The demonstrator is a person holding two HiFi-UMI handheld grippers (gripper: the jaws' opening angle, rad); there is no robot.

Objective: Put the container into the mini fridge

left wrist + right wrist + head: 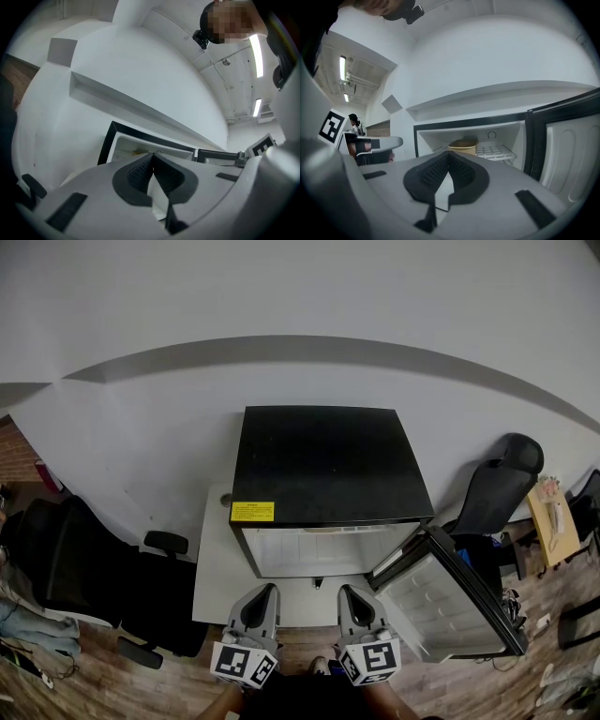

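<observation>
A black mini fridge stands on a white table, its door swung open to the right. In the right gripper view a tan container sits inside the fridge on the white wire shelf. My left gripper and right gripper hover side by side just in front of the fridge opening, both shut and empty. The left gripper view shows shut pads pointing at the fridge's upper left corner.
The white table carries the fridge. Black office chairs stand at the left and right. A small wooden table is at the far right. The floor is wood planks.
</observation>
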